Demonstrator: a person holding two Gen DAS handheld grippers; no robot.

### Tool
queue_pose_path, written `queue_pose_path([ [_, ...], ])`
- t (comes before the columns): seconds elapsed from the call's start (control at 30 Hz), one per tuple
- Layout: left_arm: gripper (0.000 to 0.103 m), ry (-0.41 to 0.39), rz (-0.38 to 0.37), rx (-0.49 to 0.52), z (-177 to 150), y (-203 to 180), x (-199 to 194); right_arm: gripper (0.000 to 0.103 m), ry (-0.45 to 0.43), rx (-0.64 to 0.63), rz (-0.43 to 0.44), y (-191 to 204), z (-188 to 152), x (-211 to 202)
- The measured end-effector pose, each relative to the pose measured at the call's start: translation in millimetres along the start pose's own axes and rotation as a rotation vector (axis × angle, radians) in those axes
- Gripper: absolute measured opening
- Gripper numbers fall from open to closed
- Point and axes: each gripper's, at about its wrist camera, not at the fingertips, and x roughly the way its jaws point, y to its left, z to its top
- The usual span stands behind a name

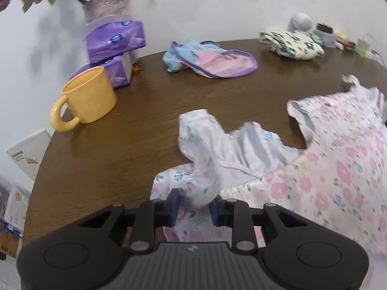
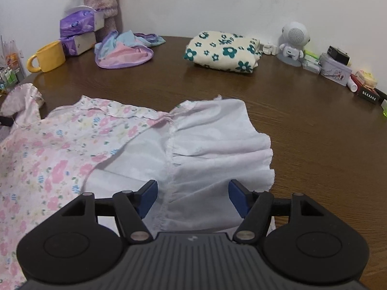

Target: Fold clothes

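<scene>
Sleeve bunched between left gripper pads, pinched; right gripper spread over dress near table front edge. Advice: keep pinch firm, lay fold flat.

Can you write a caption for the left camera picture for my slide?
Left gripper pinching a bunched sleeve of the pink floral dress on the brown table.

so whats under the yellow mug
The yellow mug stands directly on the brown table, with nothing visible beneath it. The spot under its base is covered. Purple tissue packs sit behind it.
</scene>
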Motion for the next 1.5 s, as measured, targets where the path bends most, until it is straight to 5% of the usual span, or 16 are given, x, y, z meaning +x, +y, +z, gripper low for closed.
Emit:
queue_pose_path([
  [0.4,0.026,-0.032,0.090,-0.027,28,6,30,0.074,-0.010,0.073,-0.032,-15,14,24],
  [0.63,0.026,-0.043,0.079,-0.030,26,8,30,0.075,-0.018,0.084,-0.038,-18,11,24],
  [0.93,0.051,-0.105,0.039,-0.018,12,-4,-10,0.075,-0.066,0.097,0.050,-14,4,-16],
  [1.13,0.051,-0.147,-0.068,0.011,-4,-27,-48,0.074,-0.038,0.061,0.102,2,-14,-40],
  [1.3,0.051,-0.171,-0.166,0.120,-18,-62,-76,0.060,-0.032,-0.031,0.166,30,-28,-63],
  [1.5,0.045,-0.098,-0.204,0.184,40,-85,-50,0.058,0.015,-0.201,0.256,80,-42,-79],
])
